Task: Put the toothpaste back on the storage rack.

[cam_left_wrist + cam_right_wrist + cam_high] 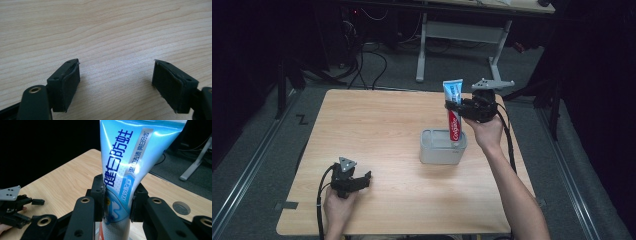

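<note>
Right gripper [117, 203] (clamped) around toothpaste tube [130, 162]

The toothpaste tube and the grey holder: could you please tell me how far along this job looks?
Done: the right gripper is shut on the tube, which stands upright. In hand: the tube's lower end is at the holder's top opening; whether it touches the bottom is hidden. Left, I'd guess: let go of the tube. The left gripper rests open on the table, holding nothing.
</note>
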